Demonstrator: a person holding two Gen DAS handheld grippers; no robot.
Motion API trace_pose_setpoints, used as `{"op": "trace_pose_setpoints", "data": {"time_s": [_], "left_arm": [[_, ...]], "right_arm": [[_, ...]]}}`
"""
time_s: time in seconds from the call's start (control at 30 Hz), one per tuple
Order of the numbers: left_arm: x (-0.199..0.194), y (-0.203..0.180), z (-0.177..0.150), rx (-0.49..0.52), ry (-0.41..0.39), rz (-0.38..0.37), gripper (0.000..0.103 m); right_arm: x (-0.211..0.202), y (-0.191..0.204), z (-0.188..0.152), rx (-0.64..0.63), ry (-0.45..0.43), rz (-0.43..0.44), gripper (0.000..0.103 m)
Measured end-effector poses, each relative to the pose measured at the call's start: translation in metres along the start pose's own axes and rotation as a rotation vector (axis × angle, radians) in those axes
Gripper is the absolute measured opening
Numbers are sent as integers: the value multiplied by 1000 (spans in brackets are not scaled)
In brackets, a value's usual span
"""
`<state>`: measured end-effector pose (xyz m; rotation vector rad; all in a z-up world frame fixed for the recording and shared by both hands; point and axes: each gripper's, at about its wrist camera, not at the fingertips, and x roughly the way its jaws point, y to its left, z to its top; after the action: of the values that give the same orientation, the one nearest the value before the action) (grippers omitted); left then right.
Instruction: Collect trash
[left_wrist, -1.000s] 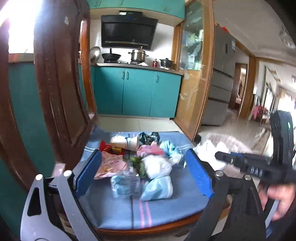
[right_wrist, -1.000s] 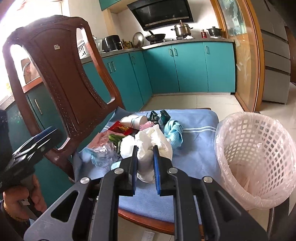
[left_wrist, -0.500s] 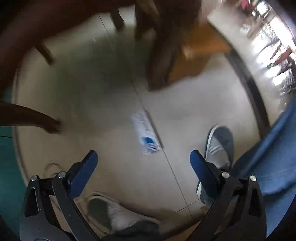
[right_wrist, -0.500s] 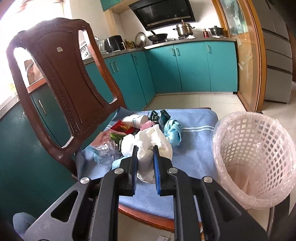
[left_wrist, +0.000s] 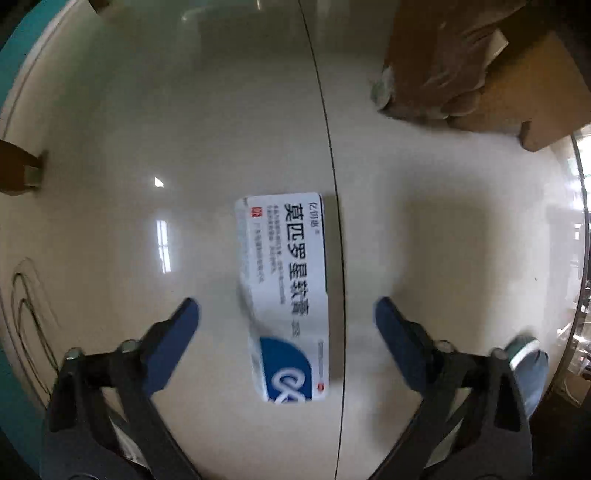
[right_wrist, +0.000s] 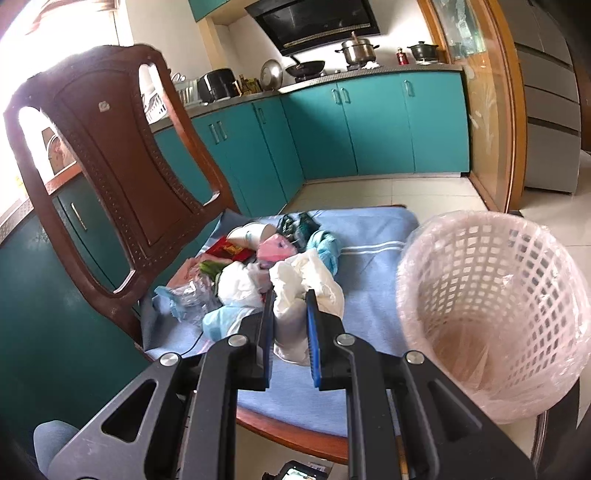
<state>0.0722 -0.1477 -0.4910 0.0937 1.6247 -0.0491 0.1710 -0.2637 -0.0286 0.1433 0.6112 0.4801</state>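
Observation:
A white and blue medicine box (left_wrist: 286, 288) lies flat on the pale tiled floor. My left gripper (left_wrist: 286, 314) is open and hangs low over it, with a blue finger on each side of the box's near half. My right gripper (right_wrist: 290, 314) is shut on a crumpled white plastic bag (right_wrist: 303, 288) and holds it just above a pile of trash (right_wrist: 251, 273) on a blue cloth (right_wrist: 369, 258) on the chair seat. A pink mesh waste basket (right_wrist: 487, 317) with a clear liner stands right of the bag.
The wooden chair back (right_wrist: 122, 177) rises left of the pile. Teal kitchen cabinets (right_wrist: 369, 129) stand behind. In the left wrist view a chair leg (left_wrist: 18, 170) is at the left, brown cardboard (left_wrist: 480, 62) at the upper right, and a shoe (left_wrist: 528, 354) at the right.
My left gripper has swung from the chair seat down to the floor and come close over the medicine box. My right gripper has kept still, holding the white bag.

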Motion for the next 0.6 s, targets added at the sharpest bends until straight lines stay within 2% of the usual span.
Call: {"op": "trace_pose_setpoints", "data": {"time_s": [0.03, 0.1, 0.2, 0.23, 0.4, 0.53, 0.6], "left_arm": [[5, 0, 3, 0, 15, -10, 66], [7, 5, 4, -27, 7, -20, 49], [2, 6, 5, -14, -31, -40, 41], [-1, 6, 5, -12, -35, -67, 40], [-28, 17, -3, -18, -113, -80, 40], [-91, 11, -16, 11, -225, -101, 40], [-135, 1, -19, 16, -297, -121, 40]], "right_arm": [[-4, -6, 1, 6, -16, -9, 16], [-12, -20, 5, 24, -47, -34, 16], [-23, -46, 10, 61, -78, -74, 16], [-26, -54, 12, 73, -88, -89, 16], [-43, -97, 16, 142, -130, -175, 16], [-43, -123, 15, 208, -135, -212, 16], [-40, -131, 16, 228, -136, -227, 16]]}}
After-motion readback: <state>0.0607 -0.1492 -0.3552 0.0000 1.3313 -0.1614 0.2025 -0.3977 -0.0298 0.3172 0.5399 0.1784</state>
